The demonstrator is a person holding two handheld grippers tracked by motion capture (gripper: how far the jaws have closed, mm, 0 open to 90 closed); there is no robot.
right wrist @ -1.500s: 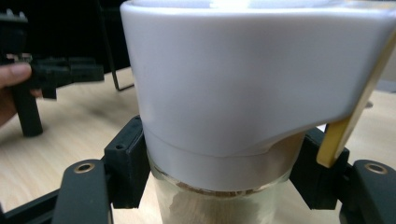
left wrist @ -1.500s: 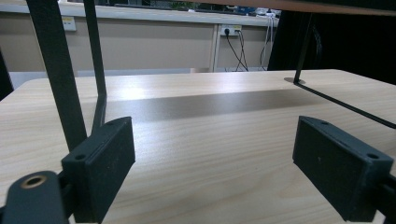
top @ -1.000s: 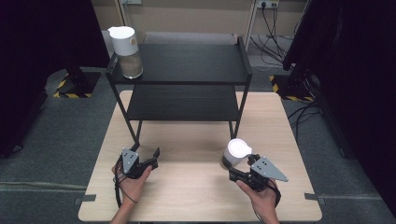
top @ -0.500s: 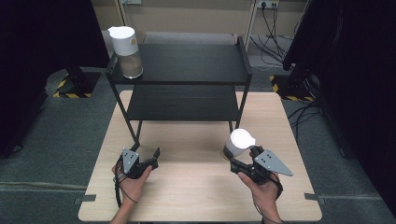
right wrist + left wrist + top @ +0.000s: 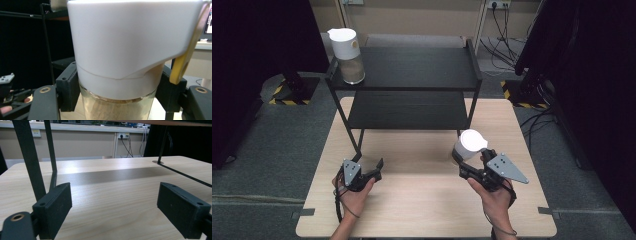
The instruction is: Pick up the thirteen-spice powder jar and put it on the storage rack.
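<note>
Both right gripper (image 5: 469,162) fingers clamp the white-lidded jar (image 5: 468,146), seemingly lifted; left gripper (image 5: 374,167) fingers apart.

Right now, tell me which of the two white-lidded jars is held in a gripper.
The jar at the table's front right: the right gripper is clamped on its glass body below the lid. The other jar stands alone on the black shelf's top left corner.

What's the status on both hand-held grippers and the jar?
Left hand-held gripper open, low over the table. Right hand-held gripper shut on jar. Shelf ahead; second jar on its top tier.
</note>
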